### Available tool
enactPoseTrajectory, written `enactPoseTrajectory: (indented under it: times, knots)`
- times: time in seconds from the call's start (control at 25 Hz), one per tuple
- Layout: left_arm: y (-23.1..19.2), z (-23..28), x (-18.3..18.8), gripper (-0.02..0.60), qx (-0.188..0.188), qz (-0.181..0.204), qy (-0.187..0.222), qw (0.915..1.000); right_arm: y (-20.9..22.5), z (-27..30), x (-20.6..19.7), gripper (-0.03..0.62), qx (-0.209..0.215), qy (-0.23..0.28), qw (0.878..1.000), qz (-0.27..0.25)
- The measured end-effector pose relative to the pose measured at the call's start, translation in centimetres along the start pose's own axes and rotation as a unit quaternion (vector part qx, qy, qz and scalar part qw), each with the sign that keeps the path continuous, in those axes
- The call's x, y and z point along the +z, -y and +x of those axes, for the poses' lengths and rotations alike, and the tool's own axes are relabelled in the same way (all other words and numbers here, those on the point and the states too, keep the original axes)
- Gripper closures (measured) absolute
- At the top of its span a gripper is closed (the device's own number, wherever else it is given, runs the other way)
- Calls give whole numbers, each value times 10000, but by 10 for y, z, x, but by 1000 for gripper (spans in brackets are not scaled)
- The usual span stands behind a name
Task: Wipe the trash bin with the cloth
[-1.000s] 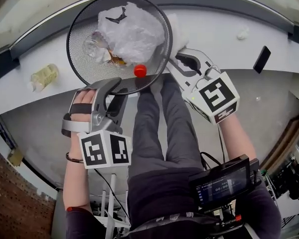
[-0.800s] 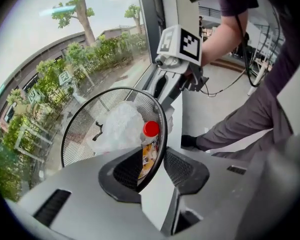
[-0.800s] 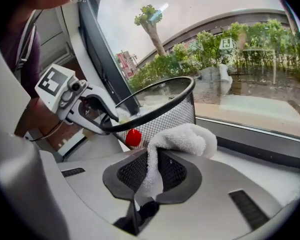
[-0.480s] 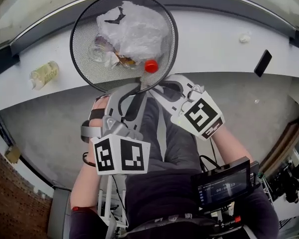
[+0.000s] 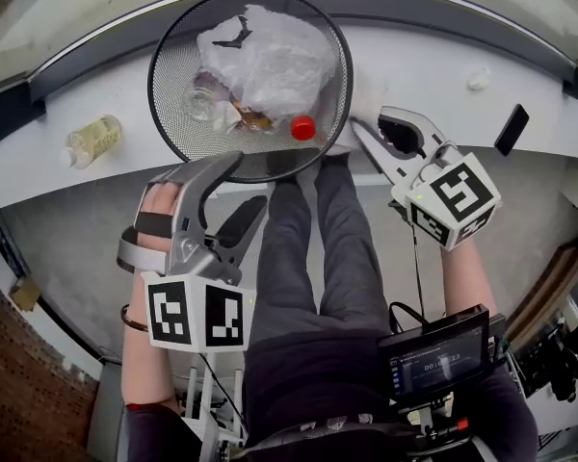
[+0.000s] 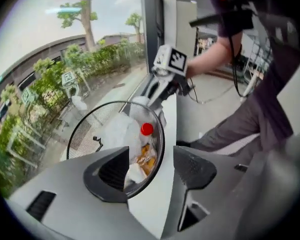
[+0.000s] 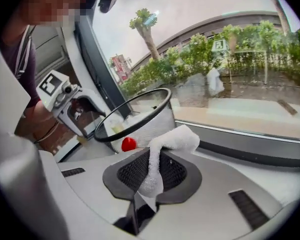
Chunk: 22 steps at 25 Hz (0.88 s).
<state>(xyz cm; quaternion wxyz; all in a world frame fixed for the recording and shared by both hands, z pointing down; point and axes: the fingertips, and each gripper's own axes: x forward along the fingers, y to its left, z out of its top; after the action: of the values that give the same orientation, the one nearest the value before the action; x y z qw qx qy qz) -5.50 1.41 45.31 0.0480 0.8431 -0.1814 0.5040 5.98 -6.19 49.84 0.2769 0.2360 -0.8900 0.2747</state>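
The black mesh trash bin (image 5: 173, 75) stands on the white ledge (image 5: 414, 56), with a white bag and a red-capped bottle (image 5: 303, 127) inside. My left gripper (image 5: 248, 181) is at the bin's near rim with its jaws opening. In the left gripper view the bin (image 6: 85, 131) shows in the gap of the gripper (image 6: 150, 159), and the pads do not press on it. My right gripper (image 5: 368, 119) is just right of the bin, shut on the white cloth (image 7: 175, 139). The cloth bunches out past the jaws of the gripper (image 7: 155, 156) toward the bin's wall (image 7: 150, 121).
A plastic bottle (image 5: 91, 141) lies on the ledge left of the bin. A black phone (image 5: 511, 128) and a small white scrap (image 5: 479, 77) lie at the right end. The person's legs (image 5: 313, 248) fill the space below the ledge, with a monitor (image 5: 438, 359) at the waist.
The left gripper moved in to the bin's rim, narrowed, then opened and drew back left. The right gripper dipped below the bin, then rose to its right side. The bin shifted slightly right.
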Motion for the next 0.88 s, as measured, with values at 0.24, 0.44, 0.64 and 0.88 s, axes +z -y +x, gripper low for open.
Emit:
enactPoseTrajectory:
  times: [0.24, 0.44, 0.64, 0.88]
  knots:
    - [-2, 24, -28, 438, -42, 768, -649, 9949, 16, 8, 18, 546, -291, -55, 9985, -469]
    - [7, 24, -18, 486, -155, 176, -514, 9984, -15, 26, -2, 546, -15, -216, 9984, -522]
    - [16, 27, 3, 511, -239, -583, -107, 9980, -50, 30, -25, 546, 463, -365, 9977, -344]
    - [16, 32, 23, 522, -116, -1376, 198, 9902, -102, 37, -32, 546, 1160, -336, 9923, -278]
